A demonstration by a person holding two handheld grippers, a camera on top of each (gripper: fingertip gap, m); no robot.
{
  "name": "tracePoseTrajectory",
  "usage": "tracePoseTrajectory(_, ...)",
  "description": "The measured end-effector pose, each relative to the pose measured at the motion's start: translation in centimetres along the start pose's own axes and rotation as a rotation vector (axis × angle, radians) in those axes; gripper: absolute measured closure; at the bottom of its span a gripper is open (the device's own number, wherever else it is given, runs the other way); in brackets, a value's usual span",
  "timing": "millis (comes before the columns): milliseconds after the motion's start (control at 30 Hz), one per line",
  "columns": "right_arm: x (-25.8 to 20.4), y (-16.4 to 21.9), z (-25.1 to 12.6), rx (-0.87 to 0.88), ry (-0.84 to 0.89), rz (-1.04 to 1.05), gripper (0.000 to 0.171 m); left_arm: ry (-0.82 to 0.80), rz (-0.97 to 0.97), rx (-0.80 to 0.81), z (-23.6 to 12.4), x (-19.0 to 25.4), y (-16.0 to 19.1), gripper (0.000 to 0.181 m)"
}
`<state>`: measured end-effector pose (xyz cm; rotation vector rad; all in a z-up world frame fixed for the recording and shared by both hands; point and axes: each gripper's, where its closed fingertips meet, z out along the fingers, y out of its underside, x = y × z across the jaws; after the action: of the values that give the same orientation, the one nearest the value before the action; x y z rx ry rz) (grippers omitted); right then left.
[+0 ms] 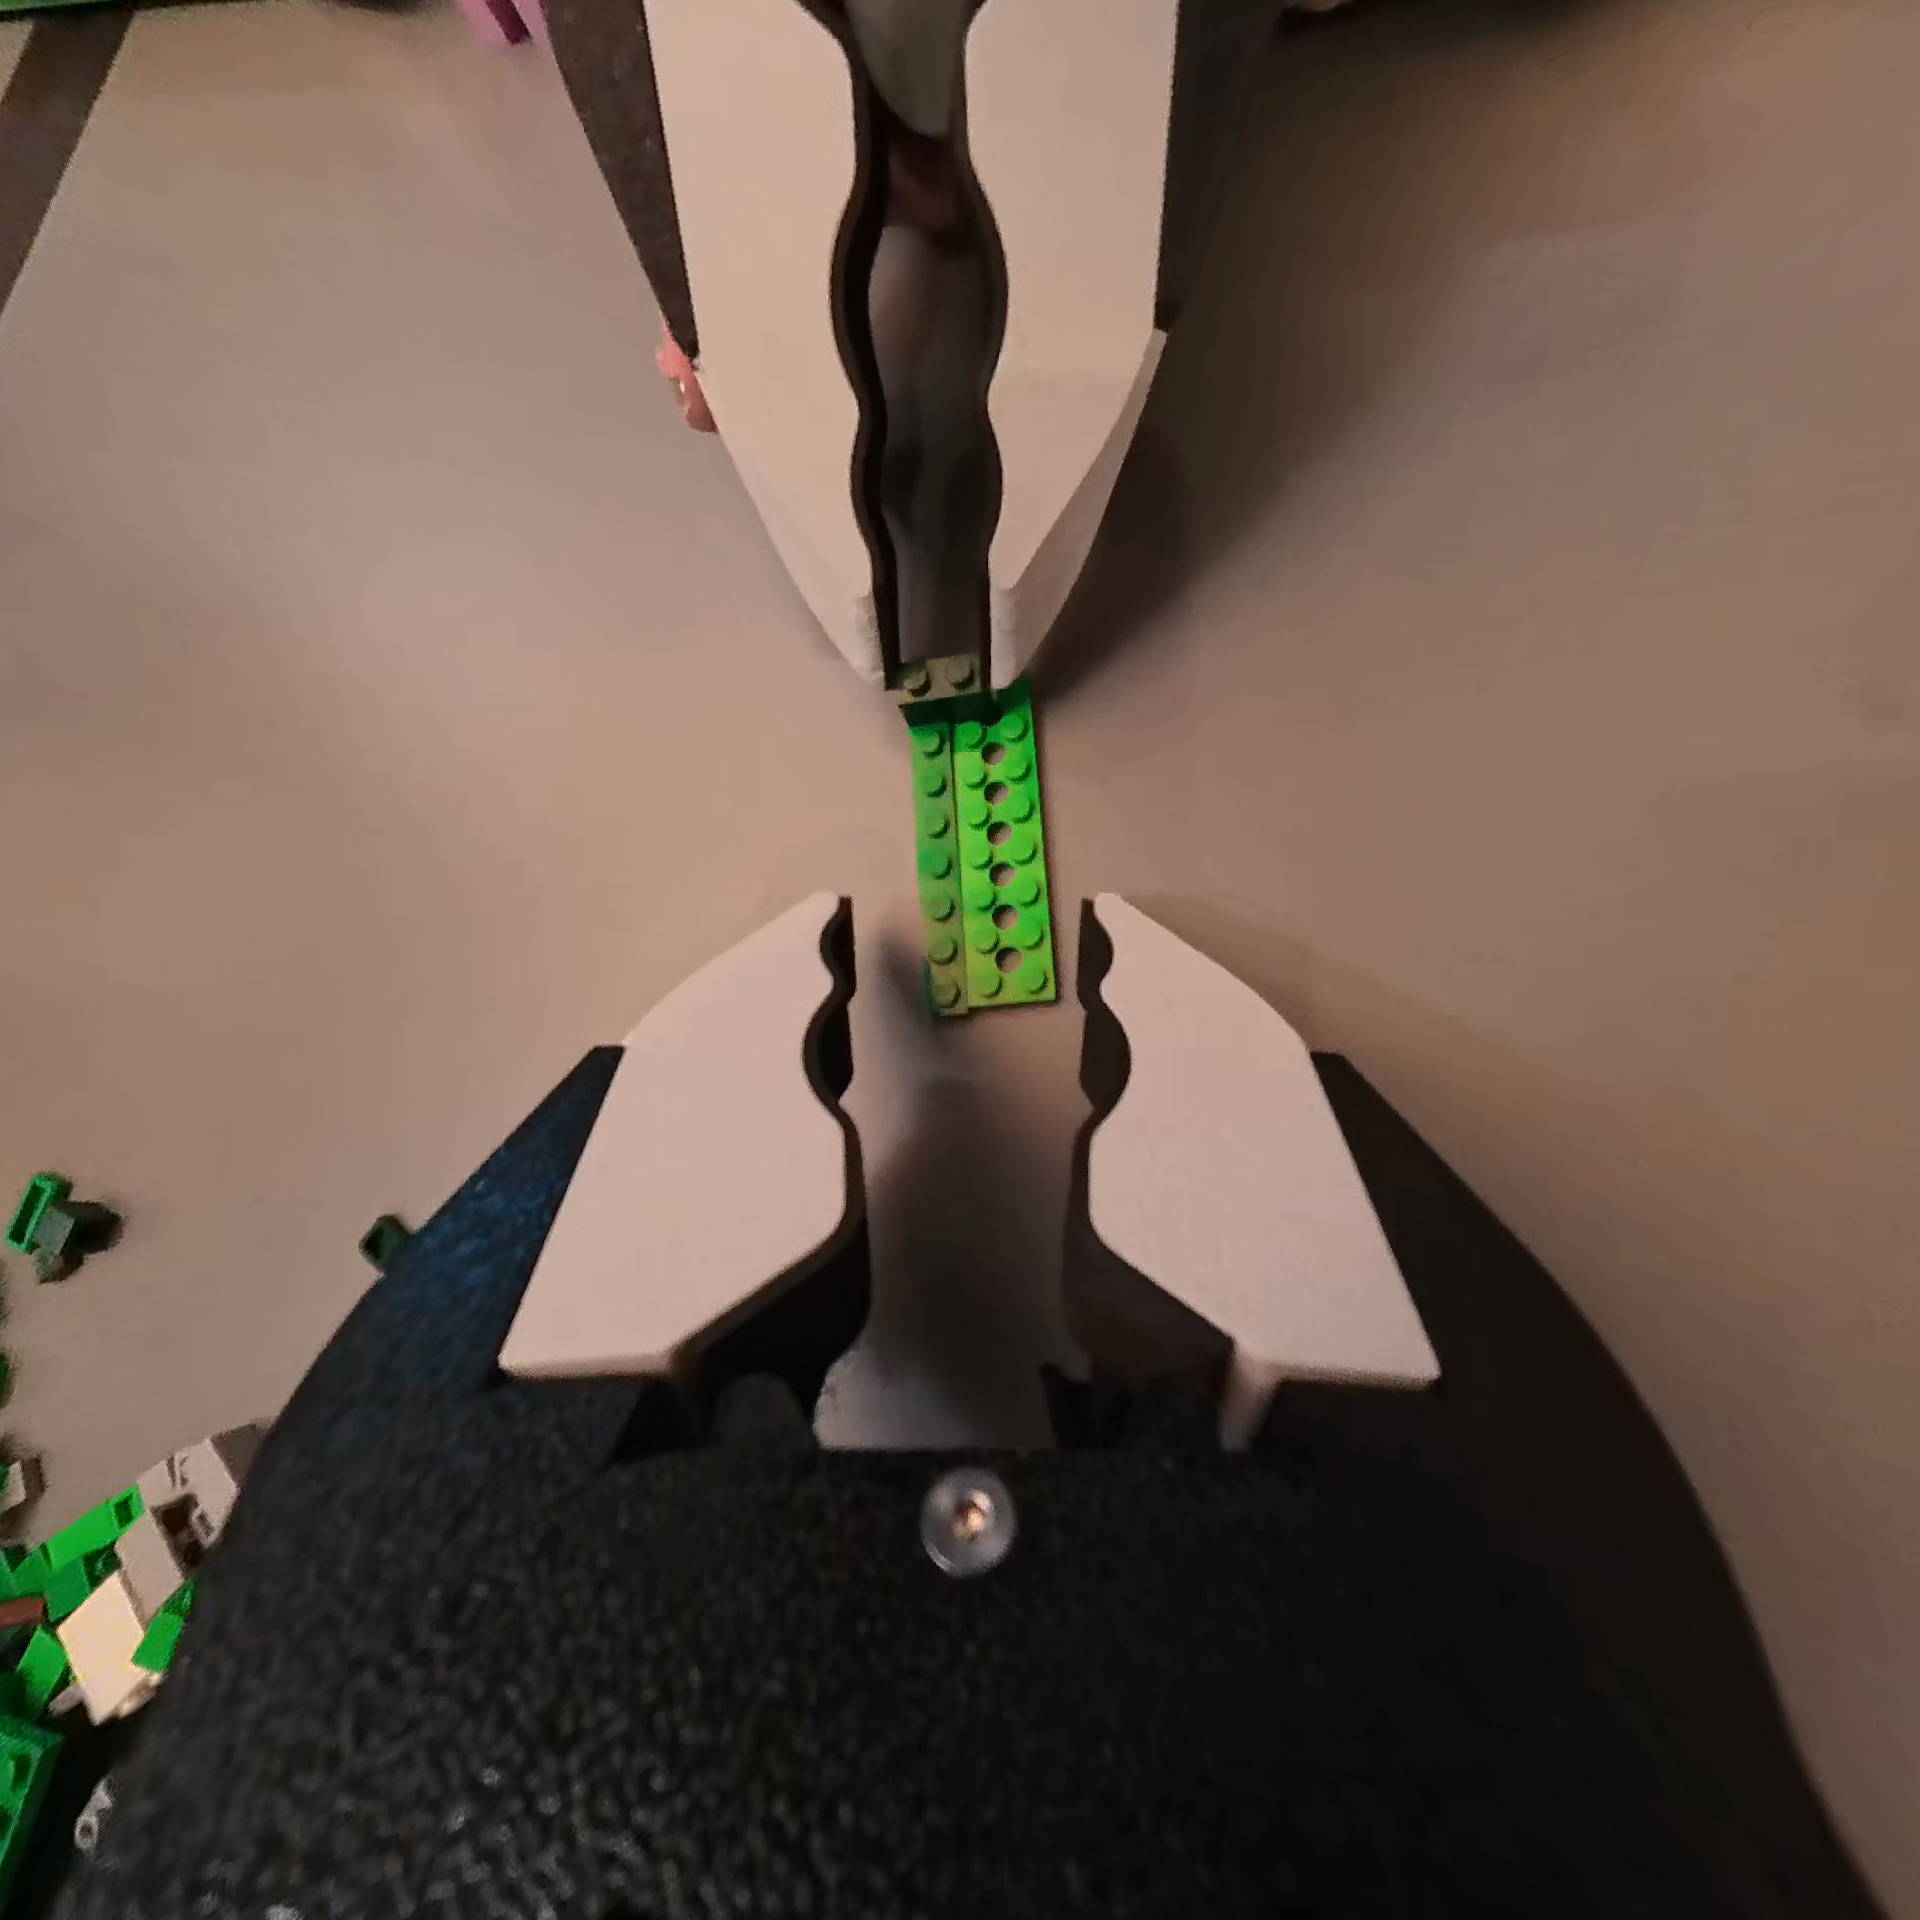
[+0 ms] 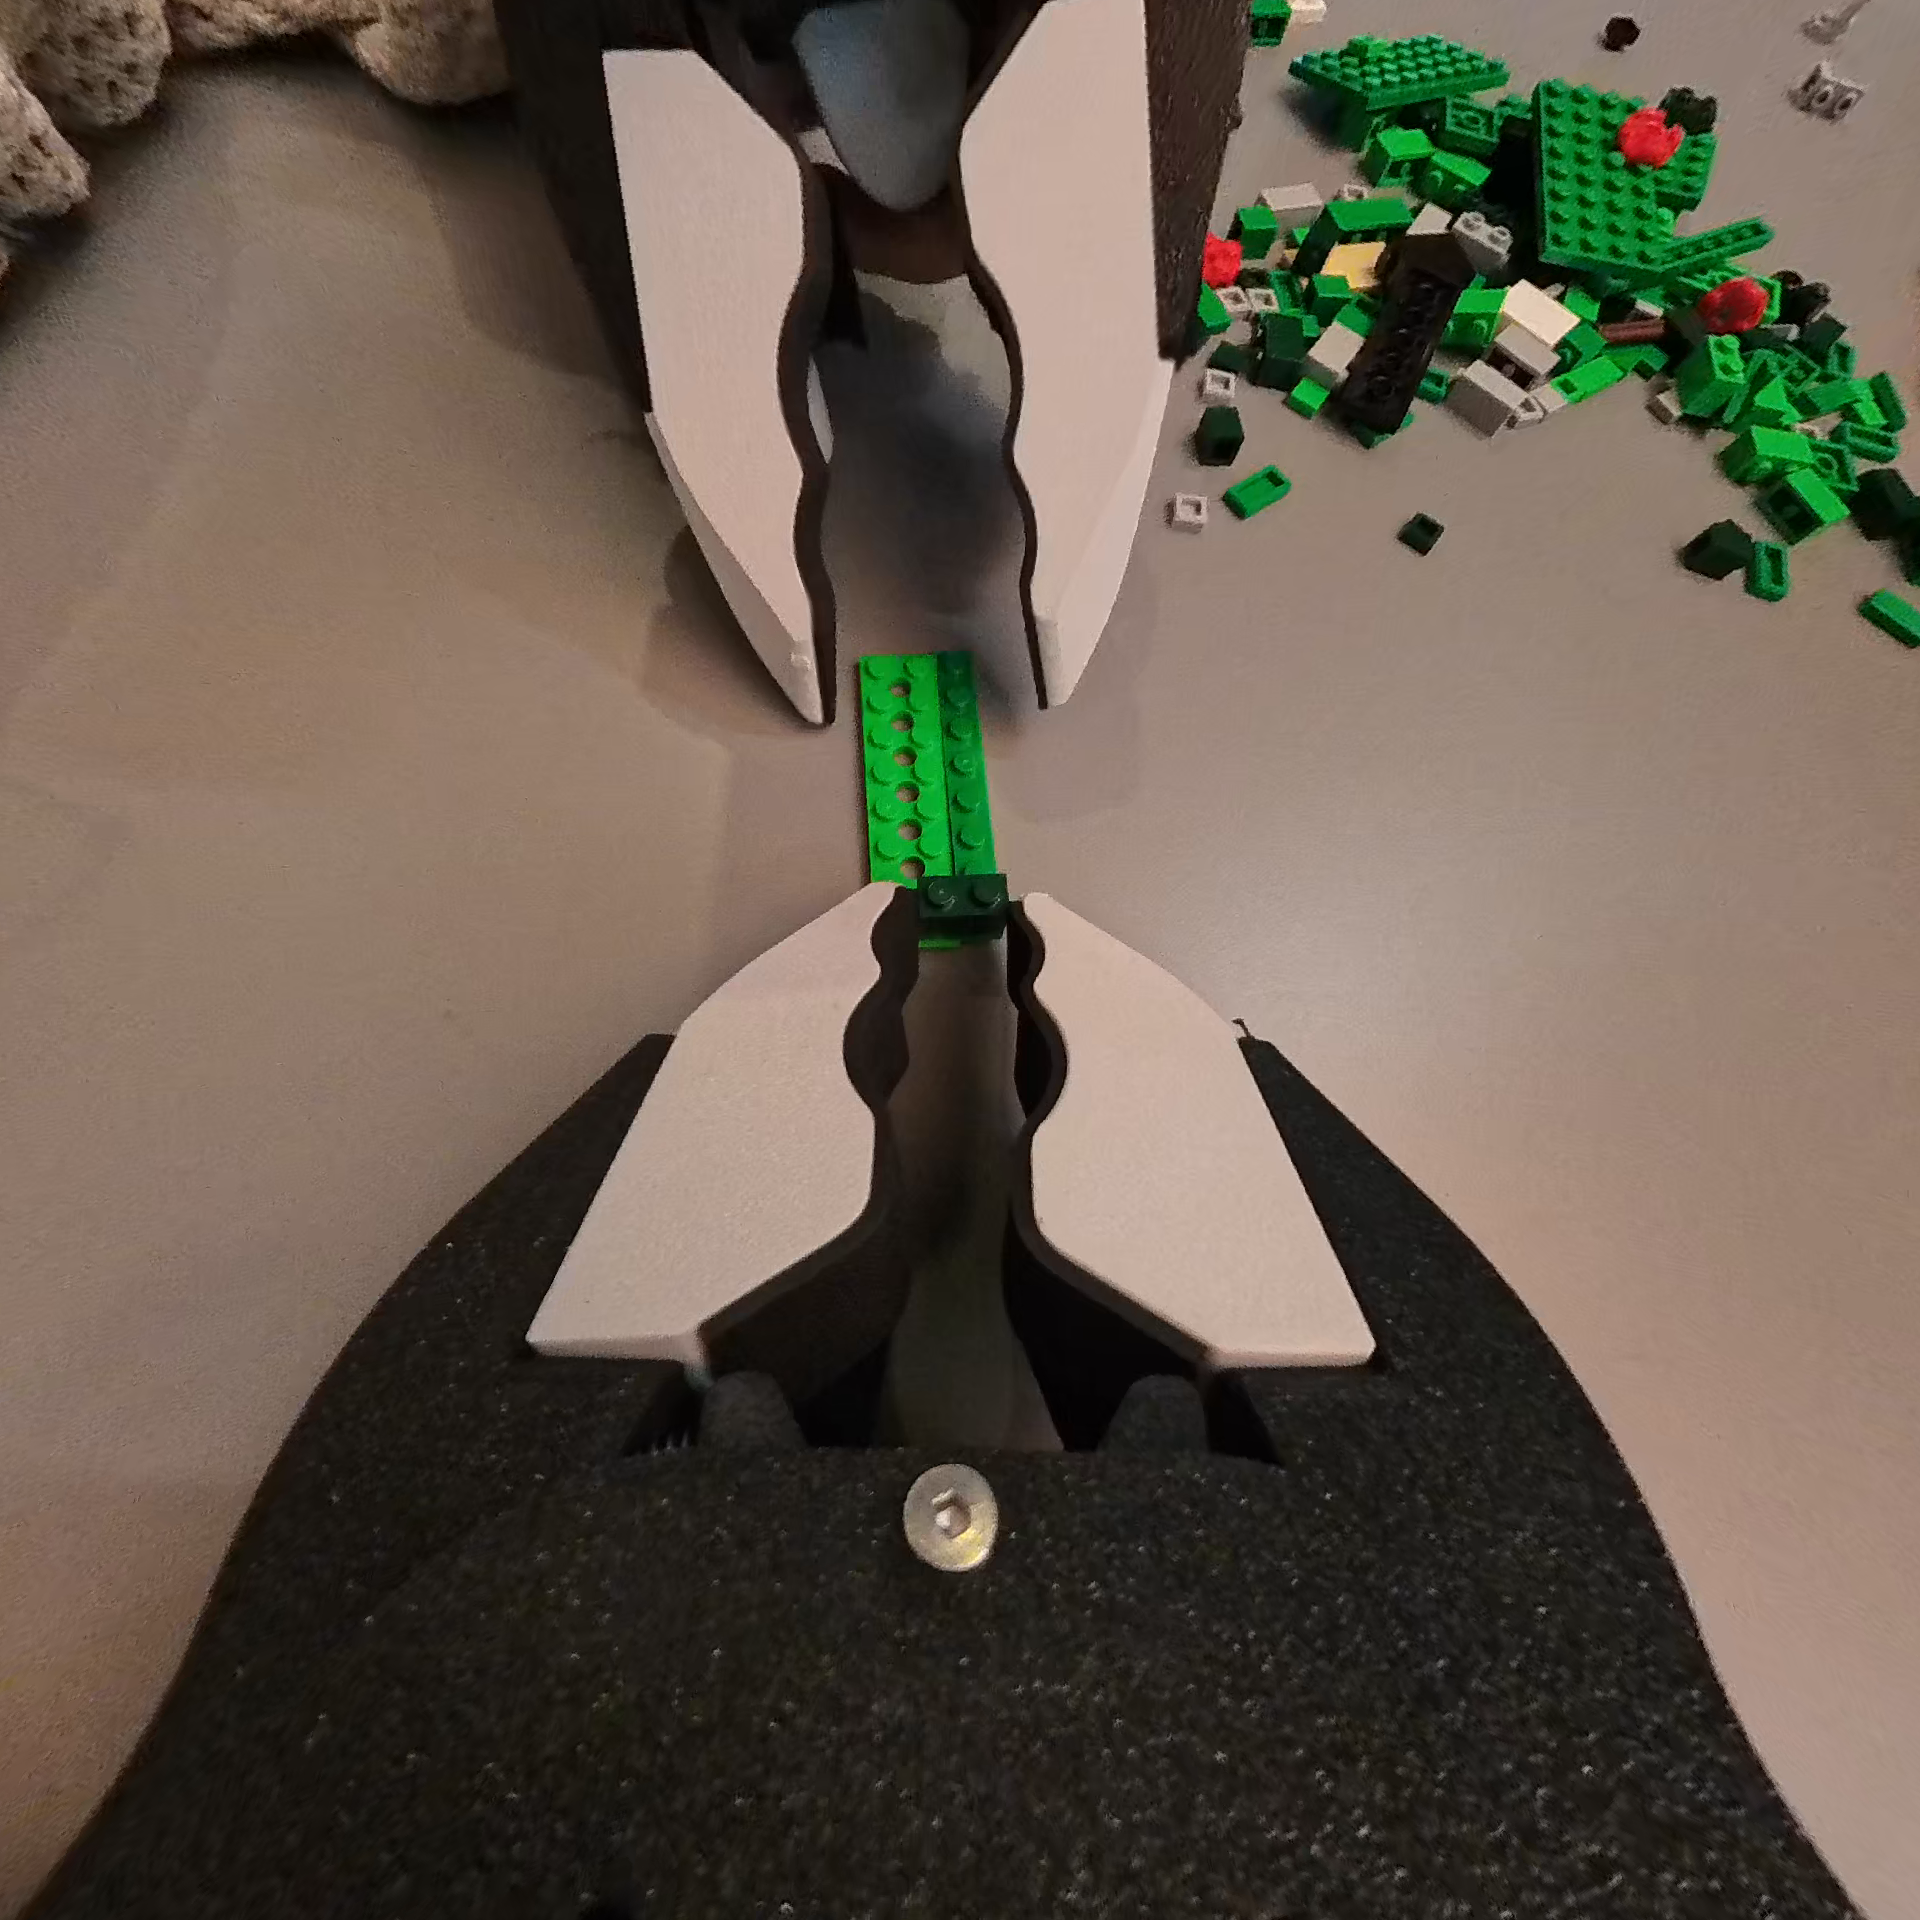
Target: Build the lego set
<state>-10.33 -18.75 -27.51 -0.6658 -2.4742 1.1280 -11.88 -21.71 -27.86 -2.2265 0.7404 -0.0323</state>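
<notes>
Two bright green plates [image 1: 987, 862] lie side by side on the tan table, a wide one with holes and a narrow one; they also show in the right wrist view [image 2: 925, 769]. My right gripper [image 2: 961, 909] is shut on a small dark green two-stud brick [image 2: 963, 896] and holds it at the near end of the plates, on them or just above. The left wrist view shows this gripper [image 1: 940, 660] and the brick [image 1: 940, 677] at the plates' far end. My left gripper [image 1: 966, 925] is open and empty, its jaws standing either side of the plates' other end [image 2: 932, 701].
A pile of loose green, grey, white, black and red pieces [image 2: 1558, 291] lies at the back right in the right wrist view, and part of it [image 1: 83, 1610] shows at the lower left in the left wrist view. A rough beige object [image 2: 62, 83] sits at the far left. One gripper's finger ends stand about 4 centimetres off the other's.
</notes>
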Motion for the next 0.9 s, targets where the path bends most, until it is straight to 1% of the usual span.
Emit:
tracePoseTrajectory(267, -0.1, 0.1, -0.1, -0.001, -0.017, 0.013, 0.155, -0.004, 0.009, -0.02, 0.7, -0.1, -0.6, 0.143)
tracePoseTrajectory(467, -0.2, 0.1, -0.2, -0.001, -0.016, 0.006, 0.155, 0.028, 0.006, -0.066, 1.0, 0.2, -0.8, 0.154)
tracePoseTrajectory(633, -0.2, 0.2, -0.2, -0.003, -0.015, 0.007, 0.155, 0.059, -0.013, -0.113, 1.1, 0.6, -0.7, 0.159)
tracePoseTrajectory(900, -0.4, 0.4, -0.2, -0.012, -0.023, 0.027, 0.155, 0.08, -0.056, -0.196, 1.1, 0.6, -0.6, 0.159)
